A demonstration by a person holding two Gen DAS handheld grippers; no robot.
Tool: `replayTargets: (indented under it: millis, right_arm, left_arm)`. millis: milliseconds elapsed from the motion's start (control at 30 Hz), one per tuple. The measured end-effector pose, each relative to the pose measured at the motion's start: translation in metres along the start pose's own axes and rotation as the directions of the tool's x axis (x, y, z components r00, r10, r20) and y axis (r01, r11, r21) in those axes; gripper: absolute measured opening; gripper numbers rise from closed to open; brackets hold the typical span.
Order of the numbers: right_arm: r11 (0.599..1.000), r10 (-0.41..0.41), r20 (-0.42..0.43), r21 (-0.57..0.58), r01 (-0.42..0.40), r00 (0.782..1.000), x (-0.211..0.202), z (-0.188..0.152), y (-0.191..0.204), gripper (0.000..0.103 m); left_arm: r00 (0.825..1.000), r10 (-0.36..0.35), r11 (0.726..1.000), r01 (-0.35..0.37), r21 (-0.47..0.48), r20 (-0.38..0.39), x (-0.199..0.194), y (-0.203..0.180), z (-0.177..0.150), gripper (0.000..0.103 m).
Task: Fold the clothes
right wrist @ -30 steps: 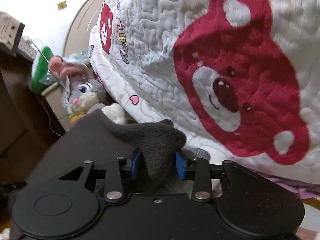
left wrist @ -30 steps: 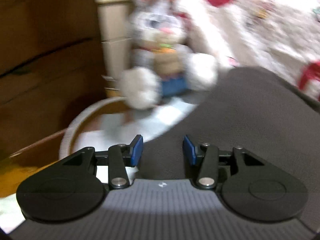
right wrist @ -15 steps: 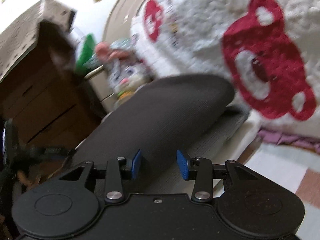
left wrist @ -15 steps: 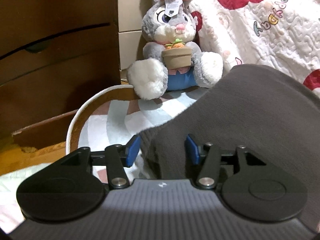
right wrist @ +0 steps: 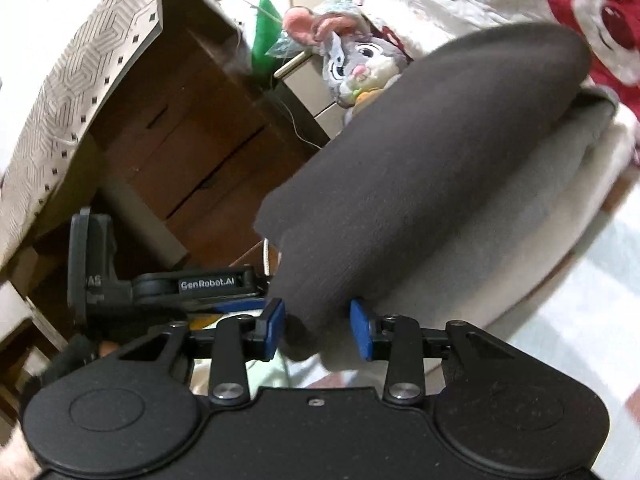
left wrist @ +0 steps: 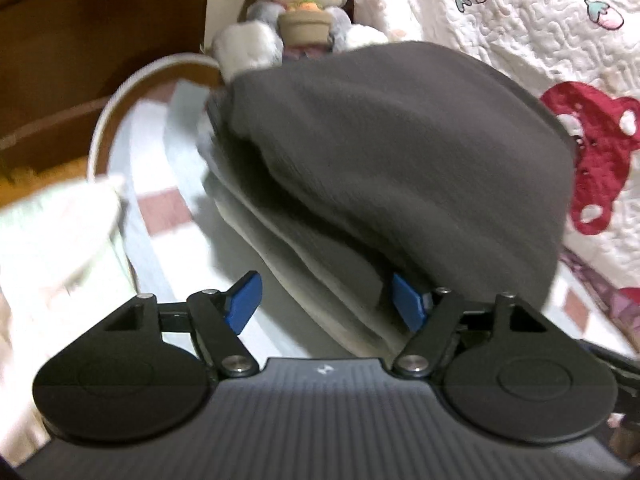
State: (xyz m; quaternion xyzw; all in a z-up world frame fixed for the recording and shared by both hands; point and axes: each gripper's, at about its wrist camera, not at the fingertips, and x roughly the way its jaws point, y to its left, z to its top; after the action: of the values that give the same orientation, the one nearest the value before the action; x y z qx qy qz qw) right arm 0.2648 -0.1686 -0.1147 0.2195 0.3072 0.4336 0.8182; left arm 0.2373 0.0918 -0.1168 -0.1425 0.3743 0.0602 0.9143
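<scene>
A dark grey knit garment (left wrist: 392,152) lies folded over on a stack of light grey and white folded clothes (left wrist: 304,264). My left gripper (left wrist: 326,300) is open wide, its blue pads apart in front of the stack's near edge, holding nothing. In the right wrist view the same dark garment (right wrist: 420,168) runs from the pads up to the right over the light stack (right wrist: 520,216). My right gripper (right wrist: 318,328) has its pads on either side of the garment's near corner and is shut on it. The left gripper's body (right wrist: 160,284) shows at the left there.
A grey plush bunny (left wrist: 300,4) sits behind the stack against a white quilt with red bears (left wrist: 560,60). A brown wooden dresser (left wrist: 92,40) stands at the left. A checked bed sheet (left wrist: 160,208) lies underneath. A pale garment (left wrist: 48,248) lies at the left.
The dark garment has been folded over onto the light stack. My left gripper let go of it and opened wide. The right gripper came down with its corner.
</scene>
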Motion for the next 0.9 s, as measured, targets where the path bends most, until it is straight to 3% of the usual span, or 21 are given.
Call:
replayTargets:
  millis: [133, 200, 333, 433, 533, 733, 900]
  right_arm:
    - [1.000, -0.029, 0.010, 0.000, 0.029, 1.000, -0.015, -0.008, 0.007, 0.041]
    - [0.996, -0.091, 0.017, -0.016, 0.091, 0.996, -0.024, -0.010, 0.010, 0.041]
    - [0.938, -0.337, 0.074, -0.063, 0.341, 0.939, -0.043, -0.015, 0.016, 0.048]
    - [0.906, -0.411, 0.108, -0.058, 0.419, 0.905, -0.064, -0.019, 0.023, 0.056]
    - [0.883, -0.459, 0.148, -0.037, 0.469, 0.876, -0.087, -0.024, 0.035, 0.061]
    - [0.864, -0.487, 0.204, -0.027, 0.502, 0.849, -0.128, -0.044, 0.068, 0.073]
    - [0.839, -0.524, 0.239, -0.020, 0.543, 0.818, -0.159, -0.063, 0.093, 0.080]
  left_arm:
    - [1.000, -0.010, 0.998, 0.011, 0.054, -0.021, -0.008, -0.012, -0.016, 0.080]
    - [0.999, -0.014, 0.997, 0.017, 0.081, -0.032, -0.012, -0.018, -0.025, 0.082]
    - [0.998, -0.022, 0.990, 0.029, 0.135, -0.054, -0.020, -0.030, -0.041, 0.083]
    - [0.999, -0.019, 0.983, 0.027, 0.184, -0.045, -0.032, -0.042, -0.052, 0.083]
    - [1.000, -0.008, 0.971, 0.010, 0.240, -0.011, -0.049, -0.057, -0.063, 0.085]
    - [0.998, 0.007, 0.937, -0.027, 0.348, 0.059, -0.085, -0.088, -0.085, 0.096]
    - [0.998, -0.043, 0.936, 0.022, 0.352, 0.053, -0.119, -0.094, -0.100, 0.097]
